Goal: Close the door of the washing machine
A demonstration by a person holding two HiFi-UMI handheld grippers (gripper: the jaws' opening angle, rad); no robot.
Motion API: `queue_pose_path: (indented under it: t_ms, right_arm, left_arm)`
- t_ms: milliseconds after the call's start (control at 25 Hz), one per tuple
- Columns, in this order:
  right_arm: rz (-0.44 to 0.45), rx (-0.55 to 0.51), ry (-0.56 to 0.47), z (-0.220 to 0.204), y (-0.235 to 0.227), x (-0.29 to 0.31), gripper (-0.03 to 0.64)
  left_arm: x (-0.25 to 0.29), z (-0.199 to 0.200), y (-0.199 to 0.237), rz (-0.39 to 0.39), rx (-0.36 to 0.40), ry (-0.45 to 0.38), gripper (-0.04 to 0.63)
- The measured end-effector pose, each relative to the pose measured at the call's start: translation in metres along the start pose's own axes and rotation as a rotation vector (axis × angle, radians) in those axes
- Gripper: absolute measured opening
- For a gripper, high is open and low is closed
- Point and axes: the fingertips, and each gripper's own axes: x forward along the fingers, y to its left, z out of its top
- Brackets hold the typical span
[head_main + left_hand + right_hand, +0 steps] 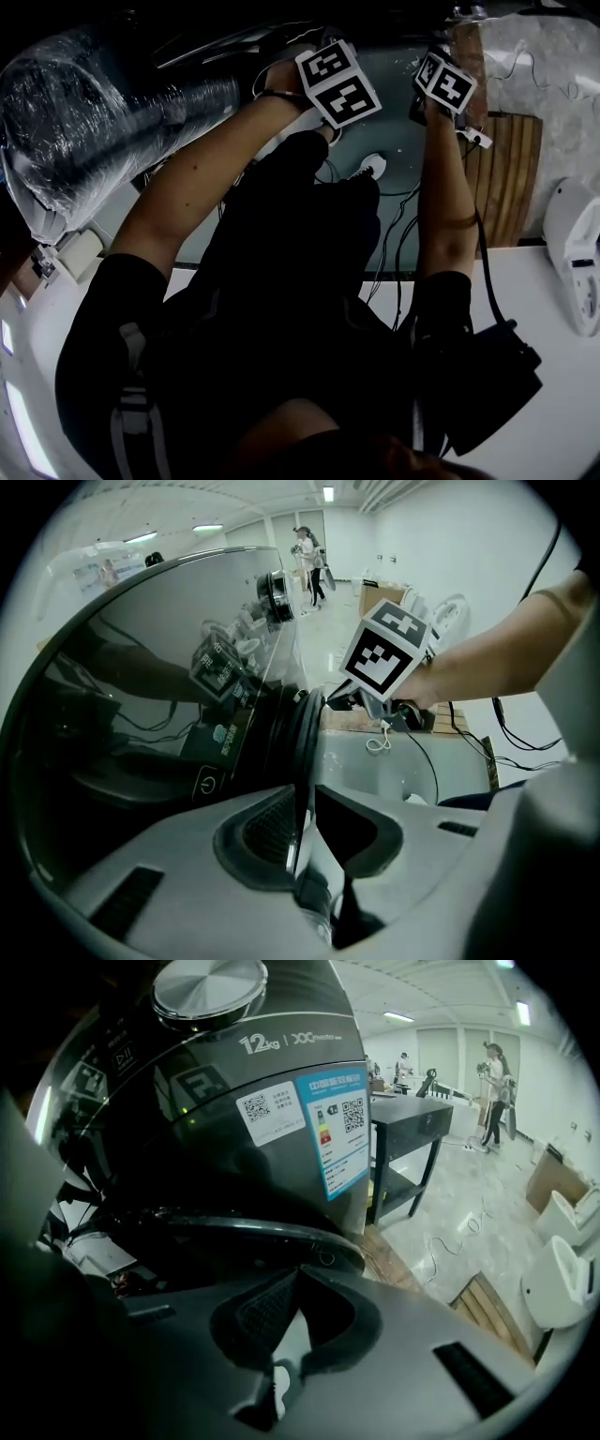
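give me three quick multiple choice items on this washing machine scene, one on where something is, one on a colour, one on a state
1. In the right gripper view, where is the round silver knob on the washing machine?
A. above the 12kg print
B. below the energy label
C. on the floor

2. What colour frames the energy label?
A. red
B. blue
C. yellow

3. How does the left claw stand?
A. wide open and empty
B. closed on the door's edge
C. holding a cable

Answers:
1 A, the knob sits at the top of the panel, above the print.
2 B, the label's border is plainly blue.
3 B, the left gripper view shows the door's thin edge pinched in the claw.
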Motion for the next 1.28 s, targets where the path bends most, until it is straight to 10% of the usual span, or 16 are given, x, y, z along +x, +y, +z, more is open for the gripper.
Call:
queue_pose_path:
  t_ms: [1000,1280]
  right_arm:
    - [0.151,0.025,0.011,0.002,0.006,0.002,0.003]
    - [0.183,-0.118,-0.086,0.017,-0.007,-0.057,0.005]
  left_arm:
    - [-0.019,-0.014,-0.018,-0.028,-0.094,-0.067,0.069]
    - [-0.041,-0.013,-0.026,0.018,-0.144,-0.136,0.067]
